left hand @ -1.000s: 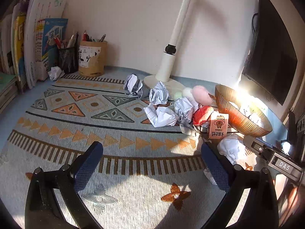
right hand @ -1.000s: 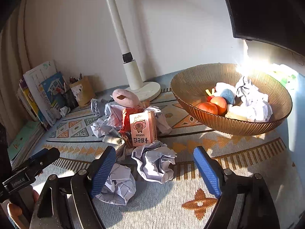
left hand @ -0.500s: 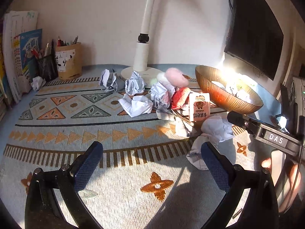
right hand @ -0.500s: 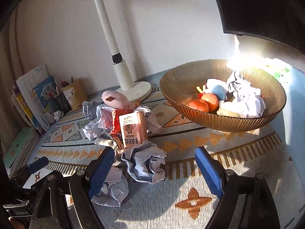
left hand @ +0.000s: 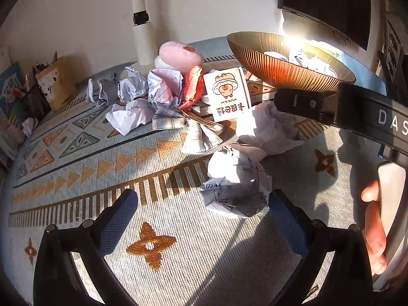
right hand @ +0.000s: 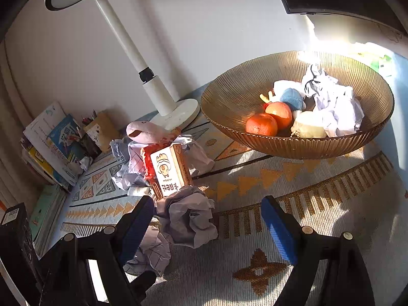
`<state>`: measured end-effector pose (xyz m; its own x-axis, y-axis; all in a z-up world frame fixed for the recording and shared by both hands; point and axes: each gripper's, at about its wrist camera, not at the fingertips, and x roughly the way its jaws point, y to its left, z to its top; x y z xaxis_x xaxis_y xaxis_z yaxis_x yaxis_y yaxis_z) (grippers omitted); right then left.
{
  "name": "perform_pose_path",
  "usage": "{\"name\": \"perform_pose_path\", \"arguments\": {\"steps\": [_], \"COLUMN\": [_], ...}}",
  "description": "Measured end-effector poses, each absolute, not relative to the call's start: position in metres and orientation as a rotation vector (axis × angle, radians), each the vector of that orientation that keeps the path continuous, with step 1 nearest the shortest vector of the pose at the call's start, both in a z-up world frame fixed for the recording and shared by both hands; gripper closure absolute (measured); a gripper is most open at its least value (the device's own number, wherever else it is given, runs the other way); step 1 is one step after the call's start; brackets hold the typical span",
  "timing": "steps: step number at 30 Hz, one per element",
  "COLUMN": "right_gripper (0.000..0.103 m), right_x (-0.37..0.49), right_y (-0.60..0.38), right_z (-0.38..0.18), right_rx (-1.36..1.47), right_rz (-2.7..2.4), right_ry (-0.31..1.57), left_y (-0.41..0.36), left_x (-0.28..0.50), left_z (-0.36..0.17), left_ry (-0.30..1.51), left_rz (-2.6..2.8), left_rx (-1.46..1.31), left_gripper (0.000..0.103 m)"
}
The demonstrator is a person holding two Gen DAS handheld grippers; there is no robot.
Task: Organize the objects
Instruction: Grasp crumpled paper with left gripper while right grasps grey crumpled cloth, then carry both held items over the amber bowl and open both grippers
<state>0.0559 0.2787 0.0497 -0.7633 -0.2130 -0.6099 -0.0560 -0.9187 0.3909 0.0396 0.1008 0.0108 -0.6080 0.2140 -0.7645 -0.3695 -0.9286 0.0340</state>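
**Inspection: bowl part-filled, loose clutter on mat, both tongs empty**

I find the ribbed amber bowl (right hand: pixel 301 142) standing on the patterned mat (right hand: pixel 318 186), toward the wall. It holds two oranges (right hand: pixel 270 119) touching each other, a blue-and-white soft item (right hand: pixel 292 97), a pale rounded object I cannot identify (right hand: pixel 308 127), and crumpled paper (right hand: pixel 334 107) on its right side. A brown pen holder (left hand: pixel 57 84) with pens stands at the far left by the wall, beside upright books (right hand: pixel 54 140).

Outside the bowl, a heap lies near the lamp base (right hand: pixel 178 112): a small carton with a cartoon animal (right hand: pixel 168 173), standing upright but upside down, a red wrapper (left hand: pixel 191 88) just behind it, a pink plush (left hand: pixel 179 54) on top, and several paper wads (left hand: pixel 142 102).

My left gripper (left hand: pixel 201 219) points down at the mat, jaws wide apart and empty; one paper ball (left hand: pixel 237 183) lies just ahead, nearer the right-hand pad. My right gripper (right hand: pixel 206 221) is likewise spread and grips nothing; a grey paper wad (right hand: pixel 188 216) sits between its pads without contact that I can confirm. In the left wrist view, fingers (left hand: pixel 373 232) wrap the right tool's handle.
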Motion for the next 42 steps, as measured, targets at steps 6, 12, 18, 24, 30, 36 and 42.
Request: {"name": "perform_pose_path", "arguments": {"steps": [6, 12, 18, 24, 30, 36, 42], "right_gripper": [0.024, 0.025, 0.025, 0.029, 0.050, 0.063, 0.063], "right_x": [0.056, 0.055, 0.051, 0.043, 0.038, 0.043, 0.069], "right_y": [0.269, 0.265, 0.256, 0.239, 0.229, 0.225, 0.235], "right_z": [0.052, 0.052, 0.050, 0.045, 0.038, 0.041, 0.055], "right_rx": [1.036, 1.042, 1.078, 1.156, 1.211, 1.167, 1.049], "right_rz": [-2.817, -2.815, -2.802, -2.800, -2.797, -2.808, -2.760], "right_ry": [-0.530, -0.494, -0.421, -0.287, -0.195, -0.163, -0.270], "left_y": [0.030, 0.024, 0.065, 0.078, 0.075, 0.081, 0.083], "left_x": [0.024, 0.030, 0.045, 0.033, 0.030, 0.038, 0.048], "left_z": [0.016, 0.023, 0.014, 0.007, 0.003, 0.007, 0.017], "left_ry": [0.099, -0.038, 0.005, 0.035, 0.043, 0.097, 0.130], "left_rz": [2.736, 2.542, 2.401, 2.412, 2.438, 2.433, 2.436], "left_rx": [-1.227, -1.154, -1.161, -1.223, -1.244, -1.191, -1.148], "left_gripper": [0.002, 0.002, 0.002, 0.015, 0.034, 0.055, 0.055]}}
